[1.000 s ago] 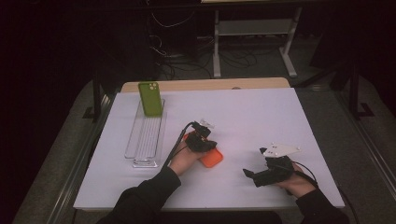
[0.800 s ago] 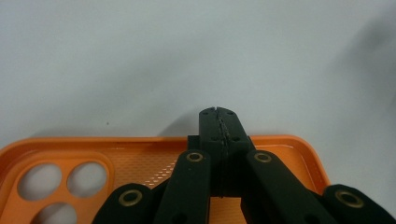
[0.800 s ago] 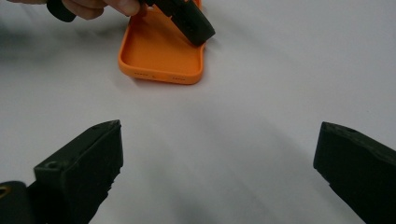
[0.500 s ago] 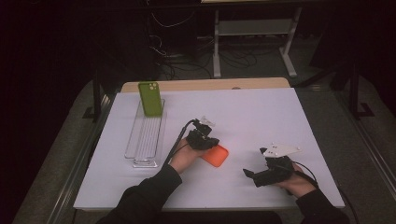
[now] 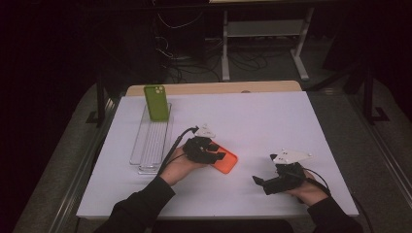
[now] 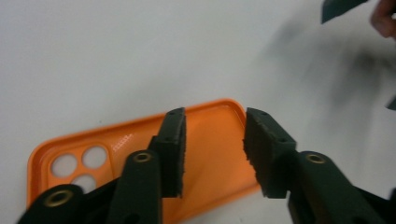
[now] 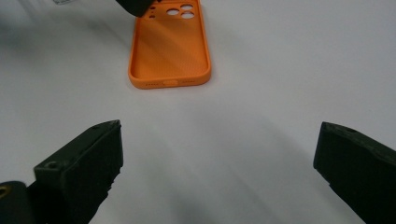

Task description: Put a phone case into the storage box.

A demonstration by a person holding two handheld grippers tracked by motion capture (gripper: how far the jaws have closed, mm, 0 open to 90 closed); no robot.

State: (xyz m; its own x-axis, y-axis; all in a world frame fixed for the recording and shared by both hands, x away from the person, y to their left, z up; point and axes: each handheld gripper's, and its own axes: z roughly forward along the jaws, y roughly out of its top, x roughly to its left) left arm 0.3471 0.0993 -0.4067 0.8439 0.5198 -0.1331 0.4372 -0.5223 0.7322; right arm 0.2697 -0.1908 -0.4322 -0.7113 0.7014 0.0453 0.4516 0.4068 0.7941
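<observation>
Right gripper (image 5: 262, 182): nearest, at 5 o'clock on the table; jaws spread wide, holding nothing, aimed toward the case.
Left gripper (image 5: 218, 154): just above the orange phone case (image 5: 227, 162); jaws have just been opening and stand partly apart, with nothing pinched between them.
Orange phone case: lies flat, hollow side up, near the table's centre, released.
Clear tray (image 5: 151, 145): at 10 o'clock, well apart.
Green phone (image 5: 156, 102): stands at the tray's far end.
Progress: case appears set down; putting phone and case together likely remains.
</observation>
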